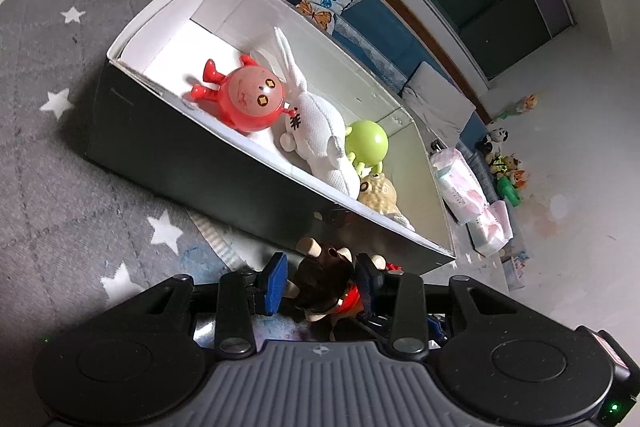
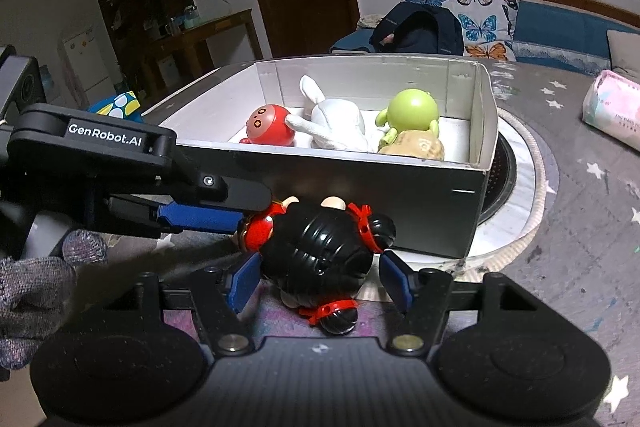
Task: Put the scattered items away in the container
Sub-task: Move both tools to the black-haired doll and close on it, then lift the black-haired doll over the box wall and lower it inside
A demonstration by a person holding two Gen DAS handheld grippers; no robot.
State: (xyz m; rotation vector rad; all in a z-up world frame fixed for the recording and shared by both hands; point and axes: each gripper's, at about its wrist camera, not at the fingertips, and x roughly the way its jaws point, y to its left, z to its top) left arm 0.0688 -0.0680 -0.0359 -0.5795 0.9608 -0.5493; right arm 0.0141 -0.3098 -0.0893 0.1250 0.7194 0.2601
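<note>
A doll with black hair buns and red clothes [image 2: 320,251] lies on the mat in front of the box [image 2: 360,195]. My left gripper [image 1: 320,277] has its blue pads on either side of the doll [image 1: 324,283], touching it. It also shows in the right wrist view [image 2: 200,217], reaching in from the left. My right gripper [image 2: 320,285] is open with its pads around the doll's head, not pressing. The box [image 1: 180,155] holds a red round toy [image 1: 248,103], a white plush rabbit [image 1: 320,131], a green figure [image 1: 366,143] and a beige plush [image 1: 378,195].
A grey star-print mat [image 1: 60,67] lies under the box. Pink tissue packs [image 1: 460,187] lie to the right of the box. A dark backpack [image 2: 420,27] and a butterfly pillow [image 2: 480,19] sit behind it. Small toys [image 1: 504,163] stand on the floor.
</note>
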